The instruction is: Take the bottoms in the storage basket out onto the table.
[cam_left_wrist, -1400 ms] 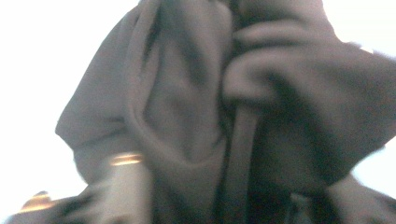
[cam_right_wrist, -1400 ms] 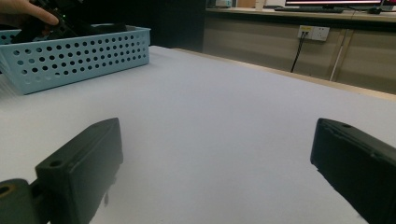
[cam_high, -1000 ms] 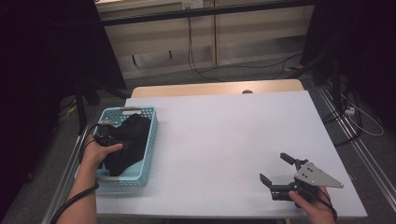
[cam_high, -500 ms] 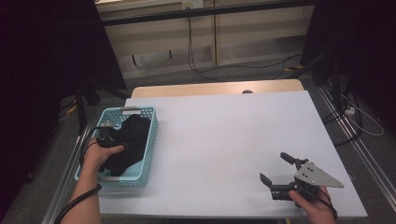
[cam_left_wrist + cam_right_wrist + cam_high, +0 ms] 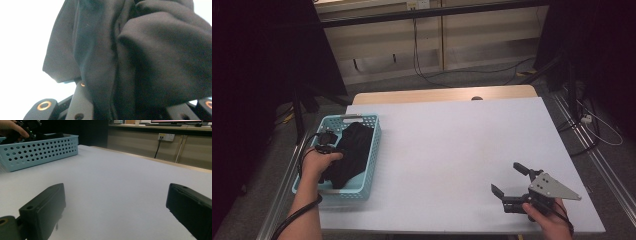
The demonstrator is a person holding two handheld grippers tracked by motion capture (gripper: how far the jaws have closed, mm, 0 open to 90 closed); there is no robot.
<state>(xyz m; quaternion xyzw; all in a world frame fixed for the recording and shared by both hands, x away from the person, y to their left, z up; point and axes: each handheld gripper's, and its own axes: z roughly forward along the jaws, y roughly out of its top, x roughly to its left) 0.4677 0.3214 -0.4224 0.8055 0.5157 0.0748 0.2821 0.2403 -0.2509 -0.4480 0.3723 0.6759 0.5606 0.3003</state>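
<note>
Nearest us, at the table's near right corner, we see the right gripper (image 5: 511, 184) in the person's right hand (image 5: 546, 219), resting low on the white table (image 5: 452, 150), grey three-cornered plate on top, jaws spread wide with nothing but bare tabletop between them; the right gripper view confirms the gap. Across on the left, the person's left hand (image 5: 316, 165) and forearm reach into the light blue perforated basket (image 5: 371, 145), which sits on the table's left edge. The left gripper (image 5: 328, 145) is down inside the basket on the black cloth (image 5: 351, 155). Its jaws have just been closing, and in the left gripper view the bunched black cloth (image 5: 140, 55) sits between the two jaws, folds draping over them; we read it as pinched, a narrow grip on fabric. The cloth is in the basket, crumpled, filling most of it. From the right gripper view we see the basket (image 5: 40, 150) well apart from that gripper. Farther off: a wooden table edge (image 5: 437, 95) behind the white top, then cables (image 5: 432, 75) on the floor and wall panels.
</note>
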